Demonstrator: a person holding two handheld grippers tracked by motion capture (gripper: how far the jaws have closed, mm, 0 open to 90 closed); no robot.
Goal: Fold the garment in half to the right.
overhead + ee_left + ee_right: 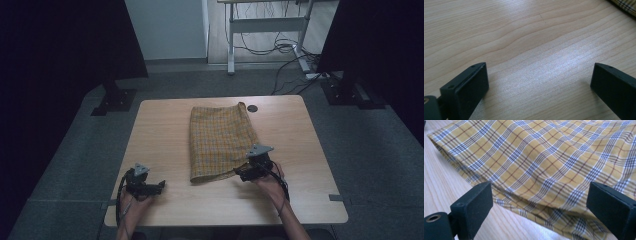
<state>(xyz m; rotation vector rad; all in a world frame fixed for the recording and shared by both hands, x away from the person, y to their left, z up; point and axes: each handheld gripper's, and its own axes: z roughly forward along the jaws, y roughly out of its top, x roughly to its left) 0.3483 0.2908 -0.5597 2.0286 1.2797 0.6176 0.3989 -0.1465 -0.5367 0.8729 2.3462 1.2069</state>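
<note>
Cloth (544, 162), yellow plaid and folded, lies just ahead of your right gripper (539, 205), whose fingers (474, 205) stand wide with its near edge between them, not pinched. Your left gripper (537, 87) also stands wide over the bare table (524, 37), with the cloth well off to its side.

Grey carpet floor (380, 150), white wall (165, 27), desk frame (267, 25).
</note>
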